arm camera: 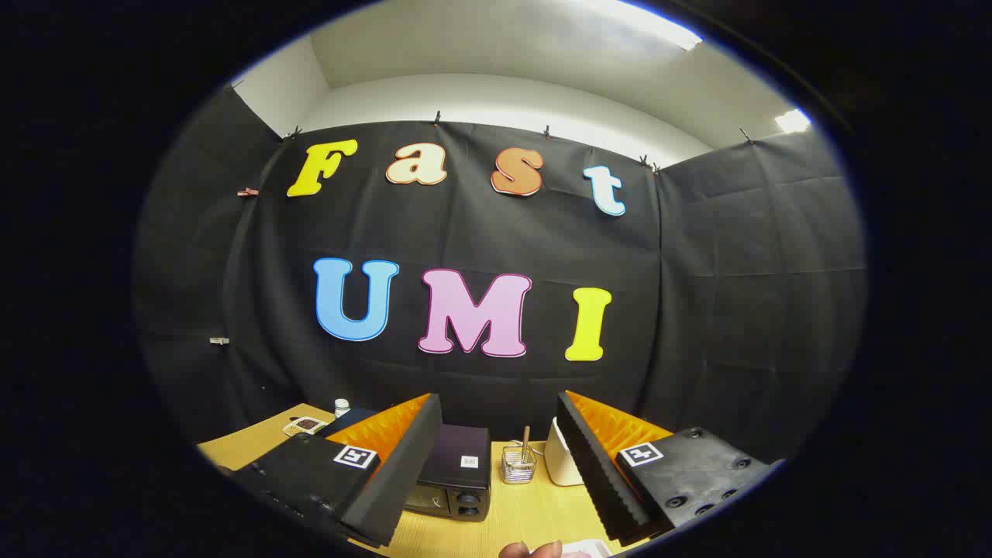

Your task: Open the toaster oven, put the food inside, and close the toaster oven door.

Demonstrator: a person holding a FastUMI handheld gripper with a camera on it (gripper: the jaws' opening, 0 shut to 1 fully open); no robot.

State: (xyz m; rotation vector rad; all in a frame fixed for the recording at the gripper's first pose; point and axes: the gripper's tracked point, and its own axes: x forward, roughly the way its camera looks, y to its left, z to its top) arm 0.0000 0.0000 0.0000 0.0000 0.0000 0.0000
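The gripper [496, 473] hangs above the wooden table [535, 511], its fingers spread wide apart and holding nothing. The toaster oven [457, 480] sits beyond the left finger, door closed. A wire basket [518, 465] and a white container [559, 463] stand between the fingers, farther back.

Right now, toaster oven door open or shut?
Shut: the toaster oven door sits flush with its front, upright beside the knobs. The gripper jaws are spread wide, holding nothing.
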